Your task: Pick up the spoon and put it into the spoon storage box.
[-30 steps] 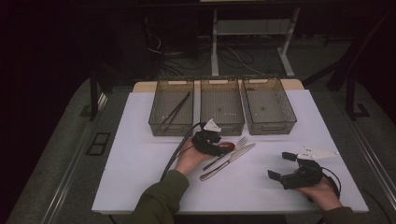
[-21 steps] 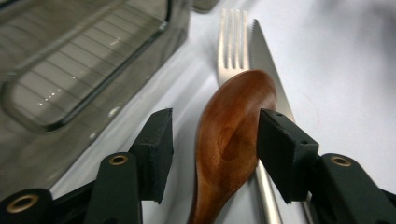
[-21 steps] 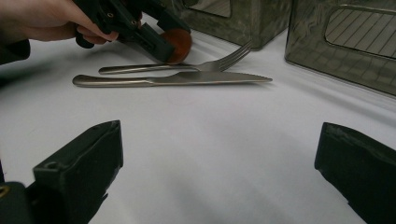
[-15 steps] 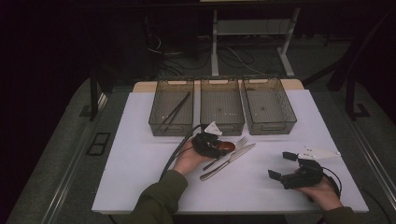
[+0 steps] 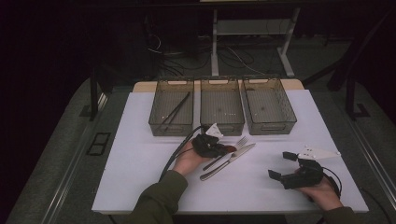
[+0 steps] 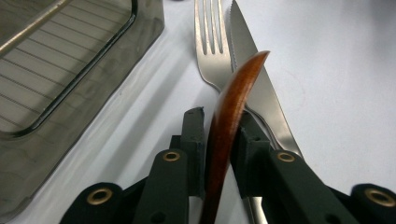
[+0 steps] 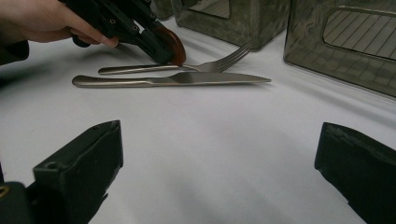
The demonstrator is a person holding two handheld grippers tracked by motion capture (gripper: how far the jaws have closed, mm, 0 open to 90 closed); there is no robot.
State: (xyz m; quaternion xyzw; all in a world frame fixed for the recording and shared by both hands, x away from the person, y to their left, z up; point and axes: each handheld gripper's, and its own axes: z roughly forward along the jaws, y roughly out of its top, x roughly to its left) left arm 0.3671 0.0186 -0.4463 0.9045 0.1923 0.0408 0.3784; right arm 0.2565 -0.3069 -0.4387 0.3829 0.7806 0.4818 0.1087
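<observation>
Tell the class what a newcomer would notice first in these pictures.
A curved reddish-brown wooden spoon stands on edge, pinched in the left gripper, whose jaws have just been closing. Beside it, a steel fork and knife lie on the white table, before three smoky plastic bins.

A: Worktop [image 5: 140, 177] is white, a pale wooden edge showing at its far side. Grey carpet floor [image 5: 70, 154] around it.

B: Beyond it?

A: Dark room, light falling mostly on the worktop. A white-legged table frame [image 5: 215, 42] stands behind, loose cables [image 5: 233, 58] lying on the floor under it. A black floor socket plate [image 5: 99, 143] sits left of the worktop.
</observation>
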